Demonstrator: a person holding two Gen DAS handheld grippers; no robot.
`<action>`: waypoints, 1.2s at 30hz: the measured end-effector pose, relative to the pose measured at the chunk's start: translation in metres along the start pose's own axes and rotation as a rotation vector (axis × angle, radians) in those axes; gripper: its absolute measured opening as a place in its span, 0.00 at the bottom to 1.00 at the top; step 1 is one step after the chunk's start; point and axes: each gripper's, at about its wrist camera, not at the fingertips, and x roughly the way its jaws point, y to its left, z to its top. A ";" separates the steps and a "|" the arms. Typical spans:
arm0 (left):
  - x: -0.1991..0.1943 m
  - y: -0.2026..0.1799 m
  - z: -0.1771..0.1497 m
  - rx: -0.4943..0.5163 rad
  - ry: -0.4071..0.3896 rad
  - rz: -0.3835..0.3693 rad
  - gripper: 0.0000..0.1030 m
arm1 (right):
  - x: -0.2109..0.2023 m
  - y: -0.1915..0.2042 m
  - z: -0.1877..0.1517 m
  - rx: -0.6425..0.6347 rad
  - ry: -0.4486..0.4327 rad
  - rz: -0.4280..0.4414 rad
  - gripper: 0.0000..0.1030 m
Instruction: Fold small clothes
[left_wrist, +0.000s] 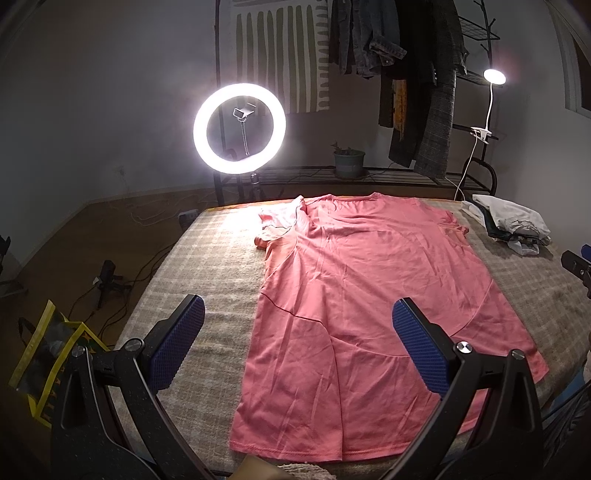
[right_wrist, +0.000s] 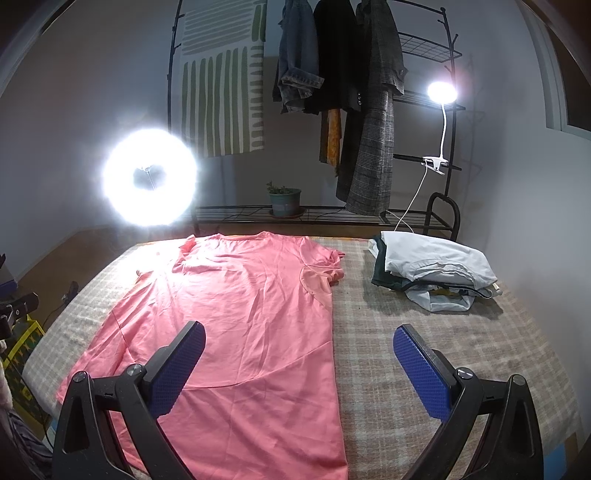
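Left wrist view: left gripper (left_wrist: 297, 347) wide apart, empty, above shirt (left_wrist: 369, 280) lying flat on bed (left_wrist: 207, 258); no legible writing. Right wrist view alone shows right gripper (right_wrist: 299, 373), likewise wide, empty.

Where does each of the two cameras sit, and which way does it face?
Left wrist: sits on the left gripper above the near left edge of the bed, looking across the pink T-shirt; its two open fingers show.
Right wrist: sits on the right gripper, further right, facing likewise; open fingers show.
Shared: T-shirt, ring light, folded pile.
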 end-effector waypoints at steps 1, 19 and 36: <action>-0.001 -0.001 -0.001 0.002 0.000 0.000 1.00 | 0.000 0.000 0.000 -0.001 0.000 -0.001 1.00; 0.000 0.000 -0.005 0.002 -0.001 0.003 1.00 | 0.001 0.004 -0.001 -0.001 0.002 0.000 1.00; 0.002 0.005 -0.019 0.000 0.010 0.025 1.00 | 0.004 0.011 -0.003 -0.006 0.006 0.003 1.00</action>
